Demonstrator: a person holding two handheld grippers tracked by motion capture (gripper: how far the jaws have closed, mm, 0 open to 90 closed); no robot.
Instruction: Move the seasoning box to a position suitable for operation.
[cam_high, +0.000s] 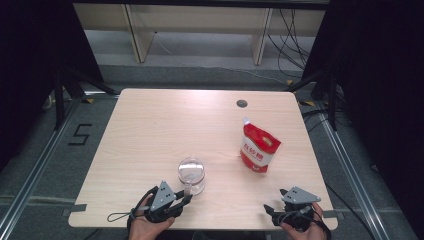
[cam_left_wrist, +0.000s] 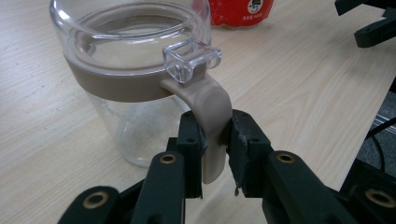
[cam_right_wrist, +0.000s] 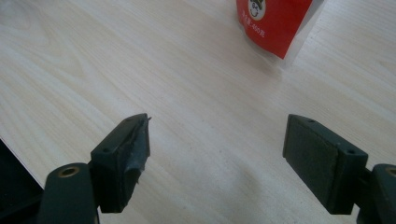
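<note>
A clear glass jar (cam_high: 191, 174) with a tan collar and a tan handle (cam_left_wrist: 212, 126) stands upright near the table's front, left of centre. My left gripper (cam_high: 181, 200) is shut on that handle, its two black pads (cam_left_wrist: 192, 144) pressing it from both sides. A red and white standing pouch (cam_high: 258, 148) is upright on the right half of the table, and its lower part (cam_right_wrist: 273, 23) appears at the top of the right gripper view. My right gripper (cam_high: 272, 210) rests at the front right edge, open, with bare wood between its pads (cam_right_wrist: 128, 149).
The light wooden table (cam_high: 165, 125) has a dark round cable hole (cam_high: 242, 103) near its far edge. Black tripod legs (cam_high: 65, 87) stand off the table's left and right sides, with cables on the floor beyond.
</note>
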